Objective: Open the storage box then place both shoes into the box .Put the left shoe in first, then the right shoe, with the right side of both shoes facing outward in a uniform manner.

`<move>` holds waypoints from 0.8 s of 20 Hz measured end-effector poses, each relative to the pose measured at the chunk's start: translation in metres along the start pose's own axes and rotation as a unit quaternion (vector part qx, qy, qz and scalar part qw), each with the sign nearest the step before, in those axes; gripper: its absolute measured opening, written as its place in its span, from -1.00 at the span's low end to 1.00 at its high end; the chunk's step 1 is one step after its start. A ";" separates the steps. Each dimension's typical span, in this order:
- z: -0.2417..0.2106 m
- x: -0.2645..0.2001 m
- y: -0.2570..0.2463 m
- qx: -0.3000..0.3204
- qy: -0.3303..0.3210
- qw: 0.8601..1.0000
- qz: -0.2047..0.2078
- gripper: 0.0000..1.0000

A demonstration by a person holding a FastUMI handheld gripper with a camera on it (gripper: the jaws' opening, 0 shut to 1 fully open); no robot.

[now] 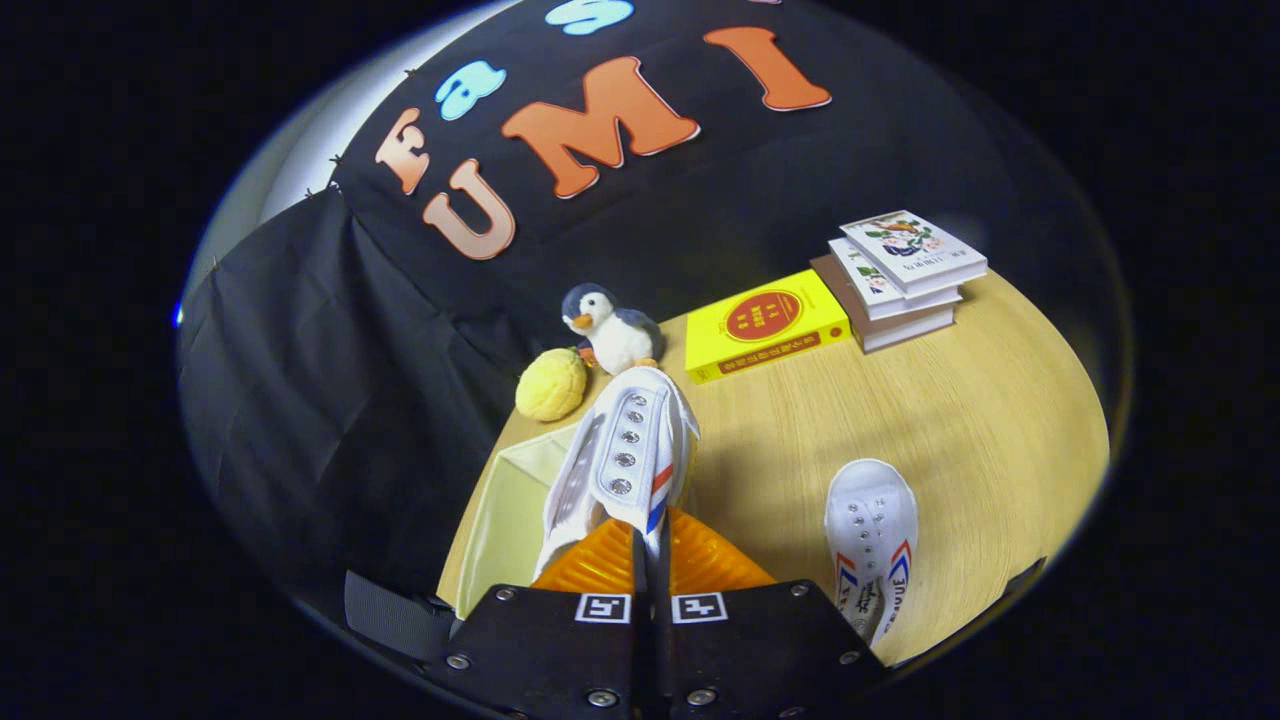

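My gripper (648,545) is shut on a white canvas shoe (625,455) with metal eyelets and red and blue stripes. Both fingers pinch its upper edge, and the shoe hangs raised, toe pointing away from me. Just left of it and lower down is the open pale storage box (505,510), its inside showing beside the held shoe. A second white shoe (872,535) of the same kind rests flat on the wooden table (950,420), to the right of my fingers, toe pointing away.
Beyond the held shoe stand a penguin plush (612,328) and a yellow bumpy ball (551,385). A yellow book (765,323) lies behind, with a stack of books (900,275) further right. The table's left edge runs beside the box.
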State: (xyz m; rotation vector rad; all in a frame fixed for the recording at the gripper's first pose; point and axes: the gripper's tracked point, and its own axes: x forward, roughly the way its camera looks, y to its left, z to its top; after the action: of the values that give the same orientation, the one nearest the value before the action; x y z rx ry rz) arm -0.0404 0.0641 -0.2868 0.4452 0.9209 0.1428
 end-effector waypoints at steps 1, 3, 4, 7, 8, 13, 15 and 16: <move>0.002 -0.001 0.013 -0.005 -0.001 1.000 0.009 -0.99; 0.001 0.005 0.038 -0.018 0.001 0.999 0.028 -0.98; -0.003 0.009 0.049 -0.023 0.006 0.999 0.034 -0.98; -0.025 0.029 0.076 -0.035 0.034 0.998 0.042 -0.99; -0.033 0.038 0.085 -0.040 0.045 0.997 0.045 -0.98; -0.067 0.076 0.104 -0.042 0.090 0.995 0.029 -0.99; -0.080 0.084 0.107 -0.042 0.109 0.993 0.017 -0.98; -0.085 0.089 0.107 -0.040 0.115 0.993 0.011 -0.98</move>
State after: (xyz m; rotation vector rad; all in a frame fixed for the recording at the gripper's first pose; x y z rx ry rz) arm -0.0470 0.2146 -0.3506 0.3701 1.1329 0.2540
